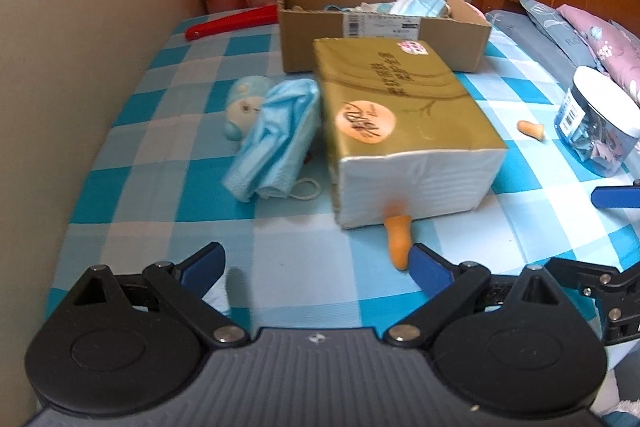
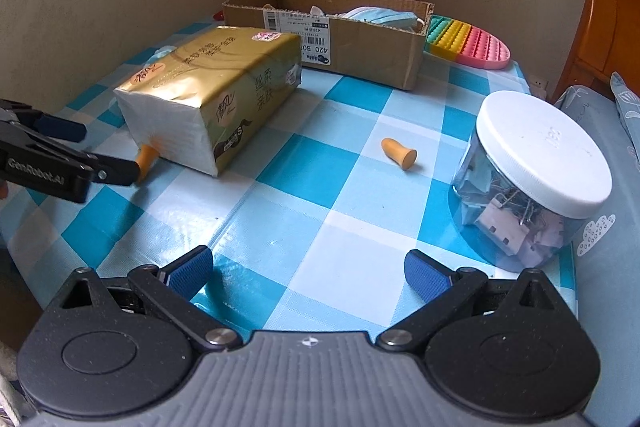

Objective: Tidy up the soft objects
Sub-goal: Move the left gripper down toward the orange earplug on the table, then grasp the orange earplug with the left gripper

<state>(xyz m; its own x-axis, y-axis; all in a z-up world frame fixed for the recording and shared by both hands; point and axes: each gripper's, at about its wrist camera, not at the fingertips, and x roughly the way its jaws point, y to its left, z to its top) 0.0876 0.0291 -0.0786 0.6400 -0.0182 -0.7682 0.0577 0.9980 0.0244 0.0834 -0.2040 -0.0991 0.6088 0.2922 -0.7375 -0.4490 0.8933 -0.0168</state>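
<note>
A gold tissue pack (image 1: 400,123) lies mid-table, also in the right wrist view (image 2: 212,99). An orange foam earplug (image 1: 397,239) lies against its near end, just beside my left gripper's right finger; it also shows in the right wrist view (image 2: 146,157). A second earplug (image 2: 400,153) lies in the open ahead of my right gripper (image 2: 308,273), which is open and empty. My left gripper (image 1: 318,267) is open and empty. A crumpled blue face mask (image 1: 276,139) and a small pale-blue plush toy (image 1: 244,107) lie left of the pack. A cardboard box (image 1: 380,27) at the back holds masks.
A clear jar (image 2: 532,179) of binder clips with a white lid stands at right. A rainbow pop-it toy (image 2: 468,43) lies behind the box. A red object (image 1: 232,23) lies at back left. Walls close the left side; pillows (image 1: 592,35) and a wooden headboard are at right.
</note>
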